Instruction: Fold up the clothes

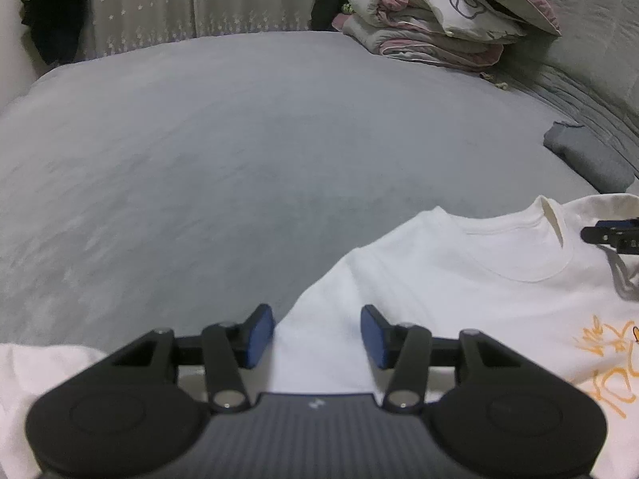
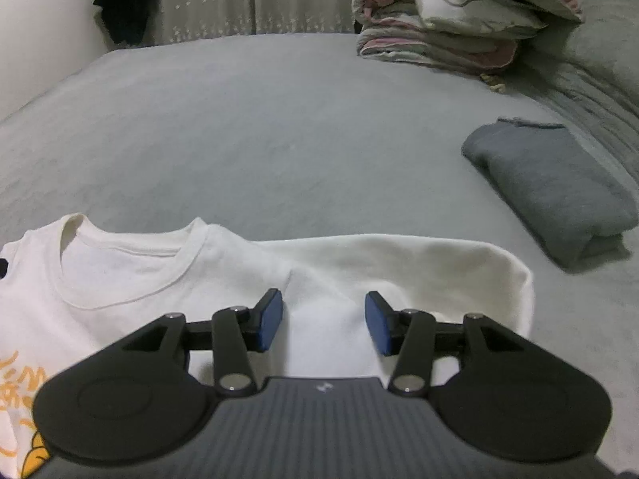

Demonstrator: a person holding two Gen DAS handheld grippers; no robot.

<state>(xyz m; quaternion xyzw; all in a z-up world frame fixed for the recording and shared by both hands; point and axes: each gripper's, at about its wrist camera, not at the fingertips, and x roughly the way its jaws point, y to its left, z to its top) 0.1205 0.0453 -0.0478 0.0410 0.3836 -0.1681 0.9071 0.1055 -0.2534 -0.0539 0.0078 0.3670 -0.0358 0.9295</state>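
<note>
My white cotton T-shirt with orange writing (image 2: 131, 275) lies flat on the soft grey bed (image 2: 279, 139), front up, so I can fold it. My left gripper (image 1: 317, 337) and right gripper (image 2: 323, 321) hang half open over each shoulder, holding nothing, ready to pinch the sleeves.

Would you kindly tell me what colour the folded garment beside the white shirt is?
The folded garment is dark grey, seen best in the right wrist view.

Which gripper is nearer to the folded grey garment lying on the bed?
Right. The right gripper hovers over the white printed T-shirt's sleeve, with the folded grey garment just beyond. The left gripper hovers over the shirt's opposite shoulder, further away.
</note>
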